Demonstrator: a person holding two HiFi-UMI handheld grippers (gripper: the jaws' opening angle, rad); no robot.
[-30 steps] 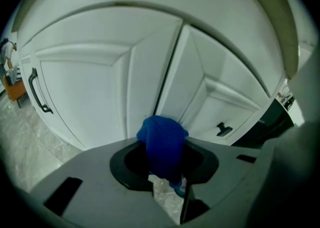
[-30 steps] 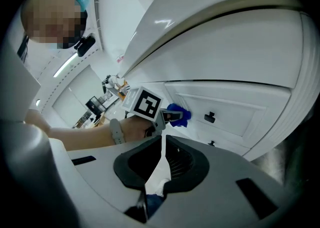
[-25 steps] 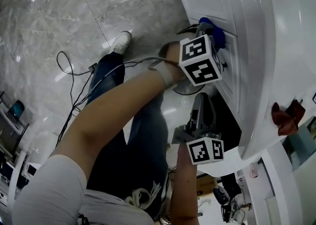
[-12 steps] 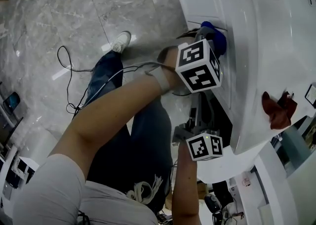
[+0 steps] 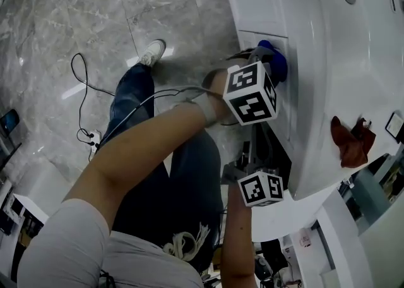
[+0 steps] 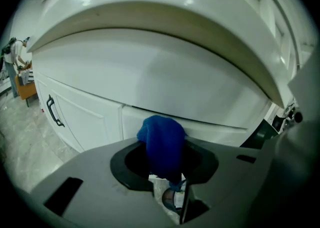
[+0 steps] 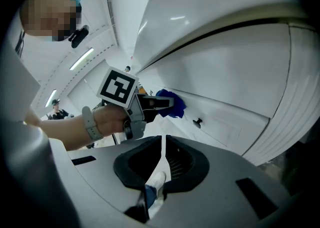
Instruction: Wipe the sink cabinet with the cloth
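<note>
A blue cloth is pressed against the white sink cabinet front. My left gripper is shut on it, with its marker cube just behind. In the left gripper view the cloth bulges out between the jaws of the left gripper, close to the cabinet panel. My right gripper hangs lower, beside the dark open cabinet space. In its own view the right gripper is shut on nothing and looks at the cloth and a small knob.
A red-brown rag lies on the counter beside the sink basin. A black door handle shows at the left. The person's legs, a white shoe and cables are on the marble floor.
The head view has shifted slightly. The left gripper still holds the cloth against the cabinet front and has slid a little along it. The right gripper has stayed almost still.
</note>
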